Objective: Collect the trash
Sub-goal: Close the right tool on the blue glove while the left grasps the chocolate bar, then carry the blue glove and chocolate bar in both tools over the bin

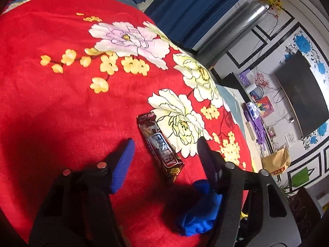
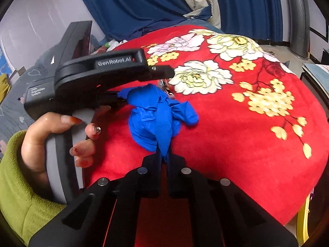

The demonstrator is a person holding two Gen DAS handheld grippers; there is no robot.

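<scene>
Left gripper (image 1: 165, 147): jaws stand wide apart, clamped on nothing. Its blue-padded fingers (image 1: 123, 164) reach over a red floral blanket (image 1: 61, 82). Between the two fingers, nearer the right-hand one and touching neither, lies a brown candy bar wrapper (image 1: 160, 146), flat on the blanket with its long axis running roughly along the fingers. Just below the right-hand finger, at its base, sits a crumpled blue glove (image 1: 199, 210); the left wrist view does not show whether it touches that finger.

Right gripper (image 2: 163, 154): jaws are drawn together and clamped on the lower edge of the blue glove (image 2: 158, 119). The bulk of the glove bunches directly ahead of the fingertips, over the blanket (image 2: 246, 144). To the left of the glove, in the right wrist view, the black body of the left gripper (image 2: 98, 72) is seen side-on, held by the person's left hand (image 2: 51, 135) in a green sleeve (image 2: 18, 185).
</scene>
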